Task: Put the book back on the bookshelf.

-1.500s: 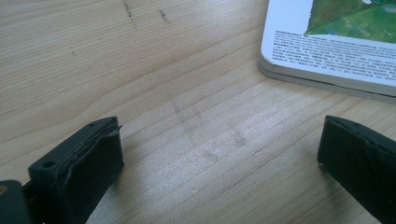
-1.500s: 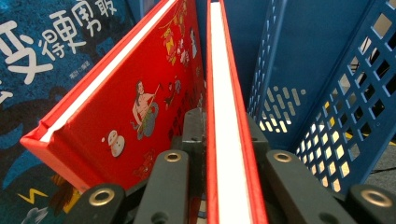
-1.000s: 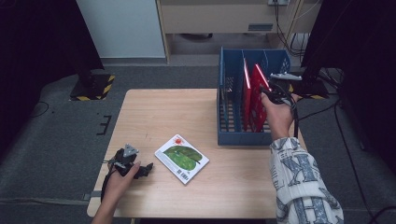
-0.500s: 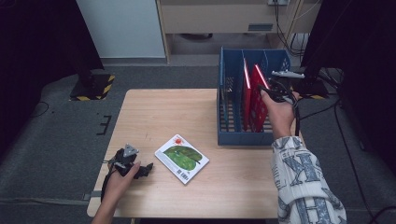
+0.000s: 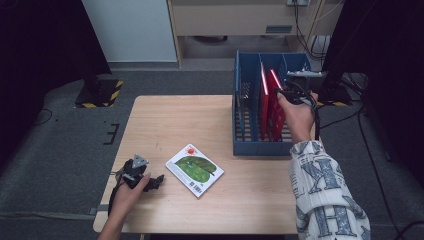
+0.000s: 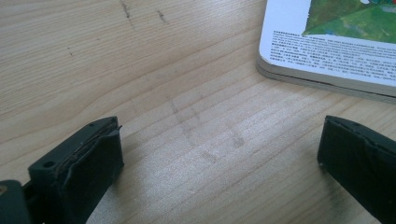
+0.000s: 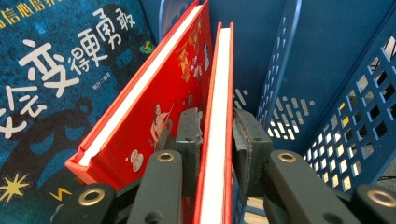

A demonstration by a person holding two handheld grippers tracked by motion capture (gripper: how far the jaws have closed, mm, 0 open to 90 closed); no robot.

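My right gripper (image 5: 287,93) reaches into the blue file rack (image 5: 241,105) at the table's right. Its jaws have just been closing and now press on both covers of a thin red book (image 7: 219,70) that stands upright between them. A second red book (image 7: 154,93) leans away to its left, against a dark blue book (image 7: 51,84). Both red books (image 5: 272,100) stand in the rack's middle slots. My left gripper (image 5: 156,181) rests open on the wood near the front left corner, nothing between its pads (image 6: 84,163). A green-covered picture book (image 5: 195,169) lies flat just right of it, its corner (image 6: 336,42) ahead of the jaws.
The rack's perforated wall (image 7: 327,70) stands close on the right of the held book. The wooden table (image 5: 180,120) has bare room at its left and middle. Dark floor and cables surround the table; a cabinet stands behind it.
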